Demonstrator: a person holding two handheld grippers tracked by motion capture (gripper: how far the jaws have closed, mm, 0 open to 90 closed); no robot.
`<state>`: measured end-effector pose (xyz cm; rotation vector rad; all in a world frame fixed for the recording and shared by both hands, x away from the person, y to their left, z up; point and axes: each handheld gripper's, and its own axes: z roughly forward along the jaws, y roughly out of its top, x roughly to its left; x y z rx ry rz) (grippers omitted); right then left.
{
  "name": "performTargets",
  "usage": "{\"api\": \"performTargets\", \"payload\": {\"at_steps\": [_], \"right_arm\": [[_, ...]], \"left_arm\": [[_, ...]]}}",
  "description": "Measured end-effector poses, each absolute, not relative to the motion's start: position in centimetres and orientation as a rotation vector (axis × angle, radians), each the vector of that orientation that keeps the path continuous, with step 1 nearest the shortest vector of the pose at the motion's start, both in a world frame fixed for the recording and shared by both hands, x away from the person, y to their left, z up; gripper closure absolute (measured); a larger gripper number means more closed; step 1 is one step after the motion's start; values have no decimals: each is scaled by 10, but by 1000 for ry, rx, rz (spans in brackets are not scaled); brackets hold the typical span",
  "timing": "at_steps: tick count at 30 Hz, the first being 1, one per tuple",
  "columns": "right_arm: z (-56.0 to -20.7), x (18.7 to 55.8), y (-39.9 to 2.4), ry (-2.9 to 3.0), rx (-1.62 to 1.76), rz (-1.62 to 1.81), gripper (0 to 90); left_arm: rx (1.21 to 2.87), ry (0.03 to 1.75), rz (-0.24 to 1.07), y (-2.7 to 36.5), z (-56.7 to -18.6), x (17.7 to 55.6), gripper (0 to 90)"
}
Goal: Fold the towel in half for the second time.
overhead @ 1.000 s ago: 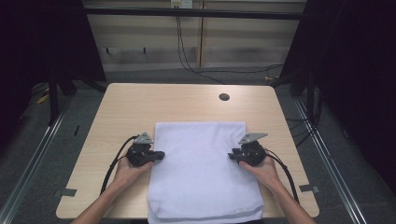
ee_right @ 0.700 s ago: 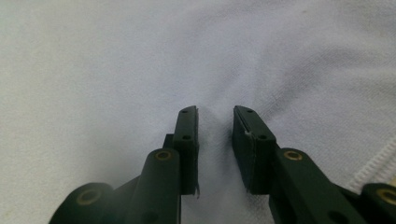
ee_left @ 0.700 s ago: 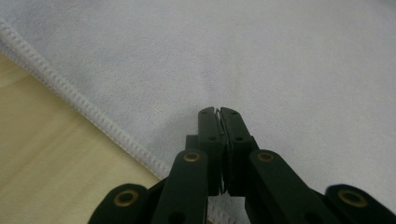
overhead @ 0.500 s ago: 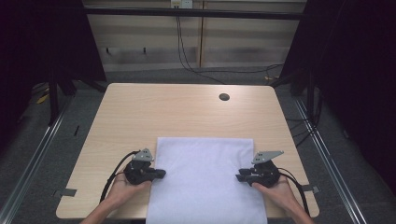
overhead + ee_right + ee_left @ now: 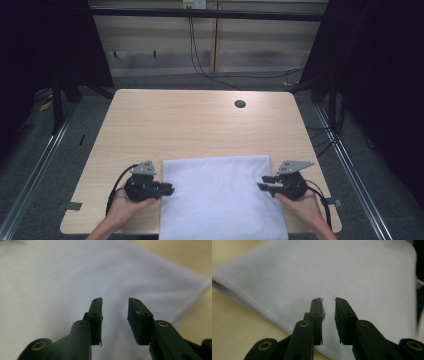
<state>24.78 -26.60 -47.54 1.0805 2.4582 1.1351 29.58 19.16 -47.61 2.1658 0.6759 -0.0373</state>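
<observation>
A white folded cloth (image 5: 220, 195) lies at the near edge of the wooden table (image 5: 200, 125) and runs past its front edge. My left gripper (image 5: 167, 189) sits at the cloth's left edge, pointing inward. In the left gripper view the left gripper (image 5: 328, 300) hovers over the cloth (image 5: 352, 272) with a narrow gap between its jaws, which have just been opening, and nothing sits between them. My right gripper (image 5: 262, 184) rests at the cloth's right edge. In the right gripper view the right gripper (image 5: 115, 300) is open over the cloth (image 5: 62, 277), also just opening, pads free.
A small dark round hole (image 5: 240, 104) marks the table's far right. Bare tabletop stretches beyond the cloth. Black frame posts and cables stand behind the table, with grey floor and rails on both sides.
Both hands drew back toward the near edge, and the cloth's far edge came nearer with them. Both grippers' jaws parted and let go of the cloth.
</observation>
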Motion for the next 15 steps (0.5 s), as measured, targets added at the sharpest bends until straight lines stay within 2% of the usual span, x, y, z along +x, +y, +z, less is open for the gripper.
{"api": "performTargets", "payload": {"at_steps": [5,8,15], "right_arm": [[-467,288,-296,2311,1215,1154,628],[-468,313,-302,2297,1247,1164,617],[-486,344,-295,2365,1252,1146,583]], "left_arm": [[2150,778,39,194,-479,342,696],[2114,827,34,197,-478,361,660],[2097,888,25,198,-488,376,571]]}}
